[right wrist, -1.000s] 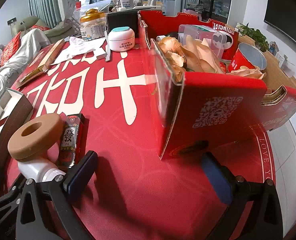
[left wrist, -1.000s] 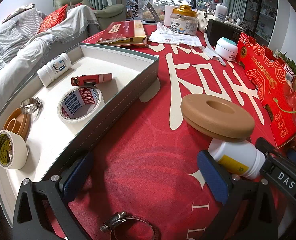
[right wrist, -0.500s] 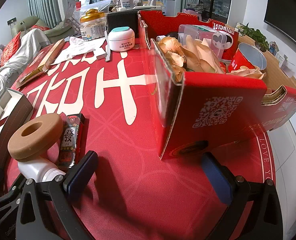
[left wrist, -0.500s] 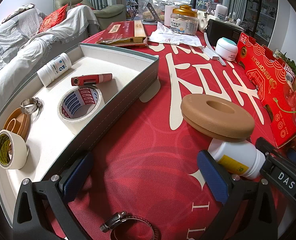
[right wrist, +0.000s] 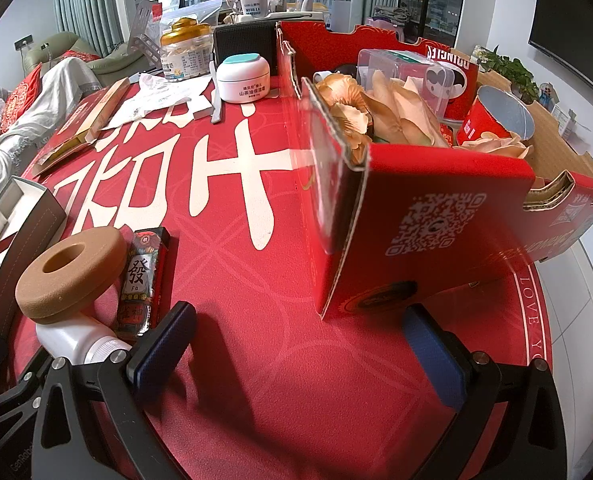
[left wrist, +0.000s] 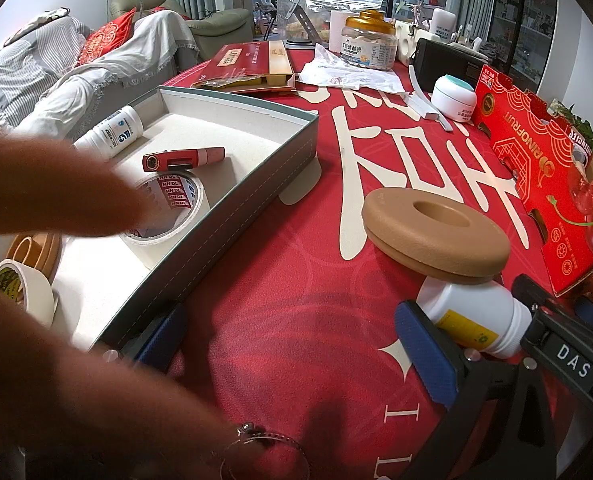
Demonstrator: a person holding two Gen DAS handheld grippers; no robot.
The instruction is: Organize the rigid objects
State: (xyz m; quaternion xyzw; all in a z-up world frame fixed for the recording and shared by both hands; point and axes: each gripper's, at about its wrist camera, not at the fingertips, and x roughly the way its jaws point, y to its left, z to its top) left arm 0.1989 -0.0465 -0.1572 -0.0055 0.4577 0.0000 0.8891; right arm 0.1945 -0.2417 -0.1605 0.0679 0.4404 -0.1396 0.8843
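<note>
Both tools gape, empty | white bottle (left wrist: 470, 316) beside left tool (left wrist: 292, 344); right tool (right wrist: 296, 340)

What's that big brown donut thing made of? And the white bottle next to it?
The brown ring looks like matte rubber or soft plastic: smooth, no shine, with a seam around its edge. Wood is unlikely, but I can't be sure. The white bottle looks like glossy hard plastic, with a ridged cap and a yellow label.
</note>
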